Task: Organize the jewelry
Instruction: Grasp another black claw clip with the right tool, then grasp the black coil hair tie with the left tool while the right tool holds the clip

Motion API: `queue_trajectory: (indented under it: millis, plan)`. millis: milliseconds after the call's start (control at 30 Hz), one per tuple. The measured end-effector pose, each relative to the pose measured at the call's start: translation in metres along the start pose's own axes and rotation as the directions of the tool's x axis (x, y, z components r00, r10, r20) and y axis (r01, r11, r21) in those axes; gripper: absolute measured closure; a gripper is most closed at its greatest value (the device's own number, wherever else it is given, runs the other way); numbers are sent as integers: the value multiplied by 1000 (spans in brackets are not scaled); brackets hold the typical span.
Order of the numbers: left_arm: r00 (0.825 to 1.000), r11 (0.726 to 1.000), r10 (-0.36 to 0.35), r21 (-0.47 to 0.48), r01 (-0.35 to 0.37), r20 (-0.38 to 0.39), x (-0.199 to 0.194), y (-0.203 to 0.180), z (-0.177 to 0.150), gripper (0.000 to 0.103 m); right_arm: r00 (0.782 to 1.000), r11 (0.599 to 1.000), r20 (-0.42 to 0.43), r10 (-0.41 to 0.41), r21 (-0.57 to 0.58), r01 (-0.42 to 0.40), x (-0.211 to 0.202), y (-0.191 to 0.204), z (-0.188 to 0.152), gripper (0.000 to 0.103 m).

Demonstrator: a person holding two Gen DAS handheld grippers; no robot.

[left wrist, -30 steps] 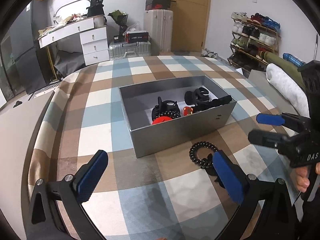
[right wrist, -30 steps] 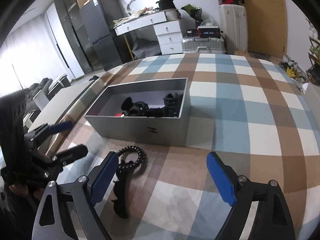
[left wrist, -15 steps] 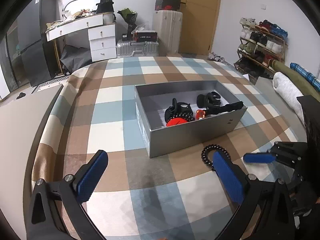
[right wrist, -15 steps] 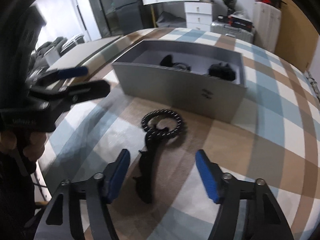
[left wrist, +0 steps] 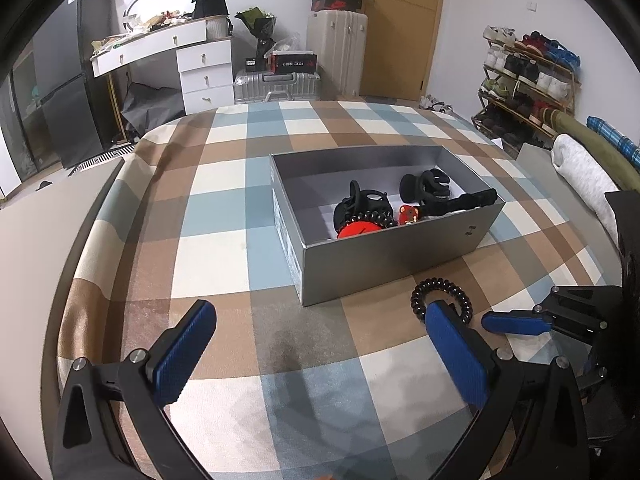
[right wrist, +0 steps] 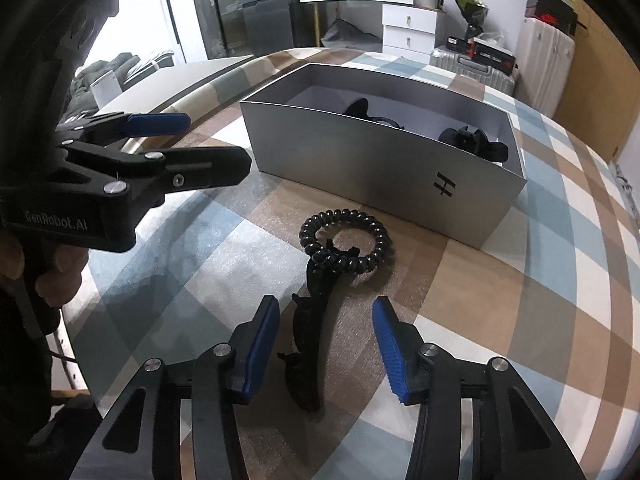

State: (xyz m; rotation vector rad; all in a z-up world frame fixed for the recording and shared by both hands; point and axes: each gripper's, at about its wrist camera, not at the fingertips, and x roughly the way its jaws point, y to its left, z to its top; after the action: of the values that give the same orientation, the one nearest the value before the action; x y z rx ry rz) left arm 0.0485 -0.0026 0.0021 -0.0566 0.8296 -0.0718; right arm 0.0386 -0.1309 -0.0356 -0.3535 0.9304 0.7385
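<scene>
grey box (left wrist: pixel 384 248) holds black claw clips (left wrist: pixel 426 186) and red pieces (left wrist: pixel 356 230).

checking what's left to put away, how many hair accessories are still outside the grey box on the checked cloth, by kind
black spiral coil hair tie: 1
long black plastic hair clip: 1
total outside the open grey cardboard box: 2
Both lie on the checked cloth in front of the box, the clip's far end overlapping the coil; the open right gripper straddles the clip.
</scene>
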Motion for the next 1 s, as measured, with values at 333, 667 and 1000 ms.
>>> queue_trajectory:
  millis: [333,667,1000]
  plan:
    - [1000,1000,-2,18,2,-14,3,-4,-2,1,1000,997,10,15,-72,-15,-1,11,2,88]
    - [999,999,-23,23,23,-23,3,-7,-2,1,995,987,-28,99,-124,-102,-9,14,-3,88]
    - [999,1000,-26,6,26,-33,5,-9,-3,1,993,988,60,97,-131,-88,-51,2,2,88]
